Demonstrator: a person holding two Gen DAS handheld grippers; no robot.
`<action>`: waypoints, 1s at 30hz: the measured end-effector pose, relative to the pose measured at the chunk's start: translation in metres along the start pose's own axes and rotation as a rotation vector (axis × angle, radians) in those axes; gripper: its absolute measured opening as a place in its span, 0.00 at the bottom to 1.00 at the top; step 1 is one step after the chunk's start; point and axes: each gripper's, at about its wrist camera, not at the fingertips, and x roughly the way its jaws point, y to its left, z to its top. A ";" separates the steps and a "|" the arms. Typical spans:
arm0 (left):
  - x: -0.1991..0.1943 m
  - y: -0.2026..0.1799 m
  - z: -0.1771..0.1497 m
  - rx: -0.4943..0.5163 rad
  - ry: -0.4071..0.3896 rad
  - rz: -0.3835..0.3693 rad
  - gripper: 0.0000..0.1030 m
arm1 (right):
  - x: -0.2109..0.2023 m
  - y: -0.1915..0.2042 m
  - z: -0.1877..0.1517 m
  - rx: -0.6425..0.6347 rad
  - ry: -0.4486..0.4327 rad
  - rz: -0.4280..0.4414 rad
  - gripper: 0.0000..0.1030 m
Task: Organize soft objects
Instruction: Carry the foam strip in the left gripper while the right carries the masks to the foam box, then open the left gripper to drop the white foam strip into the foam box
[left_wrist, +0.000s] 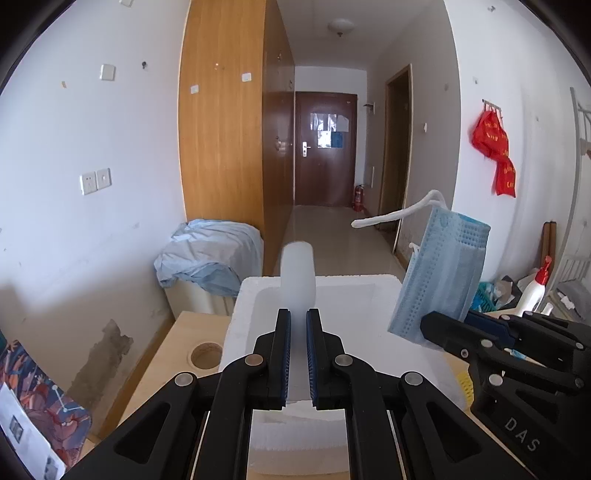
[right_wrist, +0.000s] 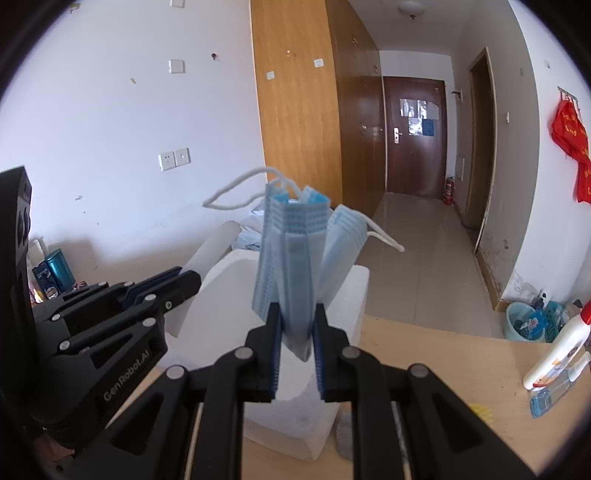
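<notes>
Two items held above the foam box (left_wrist: 369, 291): left gripper (left_wrist: 298, 354) jaws clamp a translucent white strip (left_wrist: 298, 273), right gripper (right_wrist: 298, 343) jaws pinch blue face masks (right_wrist: 291, 254); neither is placed yet.

"DAS" is printed in white on the right gripper (left_wrist: 432, 334); "GenRobot.AI", seemingly, is read on the left gripper (right_wrist: 184, 284).

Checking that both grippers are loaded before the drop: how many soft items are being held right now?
2: a white foam sheet in the left gripper, folded blue face masks in the right gripper, both above the foam box.
</notes>
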 end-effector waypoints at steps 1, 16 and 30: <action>0.001 0.001 -0.001 0.003 0.003 0.003 0.08 | 0.001 0.000 0.001 0.001 0.003 -0.002 0.18; 0.014 0.002 -0.004 0.015 0.013 0.013 0.15 | 0.004 0.002 0.008 0.003 0.005 -0.019 0.18; 0.008 -0.003 -0.006 0.049 -0.033 0.058 0.65 | 0.006 0.003 0.010 0.006 0.003 -0.018 0.18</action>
